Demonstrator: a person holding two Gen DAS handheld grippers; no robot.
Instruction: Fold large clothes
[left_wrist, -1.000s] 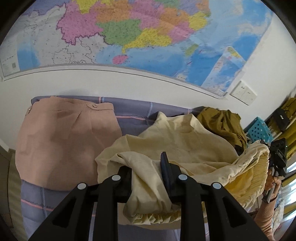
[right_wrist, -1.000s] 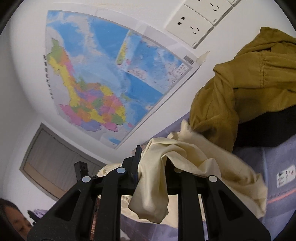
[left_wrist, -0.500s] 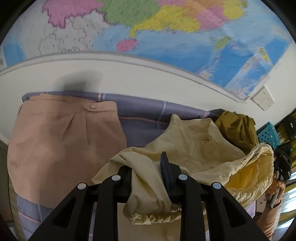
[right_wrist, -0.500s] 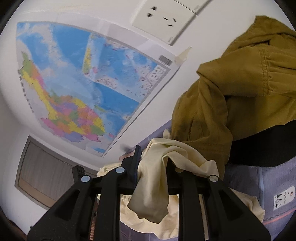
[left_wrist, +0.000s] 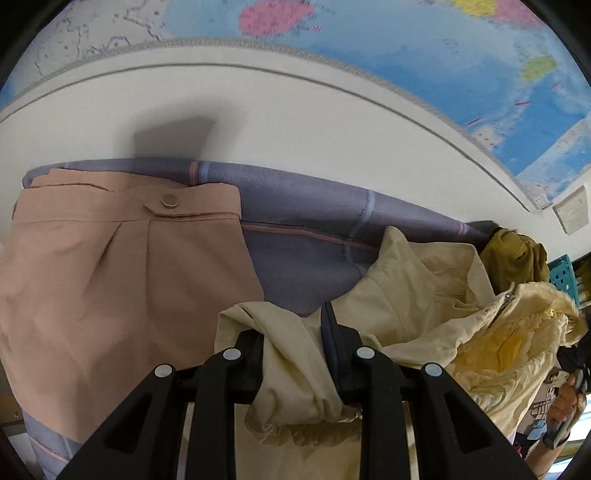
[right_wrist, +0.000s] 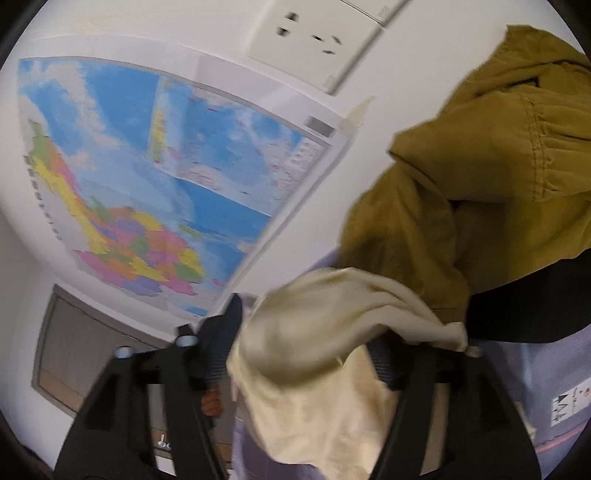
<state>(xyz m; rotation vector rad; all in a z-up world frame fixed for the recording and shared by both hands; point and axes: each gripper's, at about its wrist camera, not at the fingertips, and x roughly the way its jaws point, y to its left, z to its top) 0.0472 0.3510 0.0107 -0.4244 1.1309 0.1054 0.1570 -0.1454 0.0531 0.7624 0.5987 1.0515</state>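
Purple bedsheet (left_wrist: 306, 258) under a wall map: cream garment (left_wrist: 417, 295) lower centre, left gripper (left_wrist: 295, 354) pinching it; right gripper (right_wrist: 306, 354) jaws opening (clamped a second ago), cloth slack between, releasing its corner.

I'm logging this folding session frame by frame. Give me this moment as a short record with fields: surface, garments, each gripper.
surface: grey-purple bedsheet against a white wall
folded garment: pink trousers, lying flat on the left
garment in work: cream garment, rumpled
waiting pile: olive garment
left gripper: clamped on a cream fold
right gripper: jaws opening, cream cloth between them
wall: map, socket
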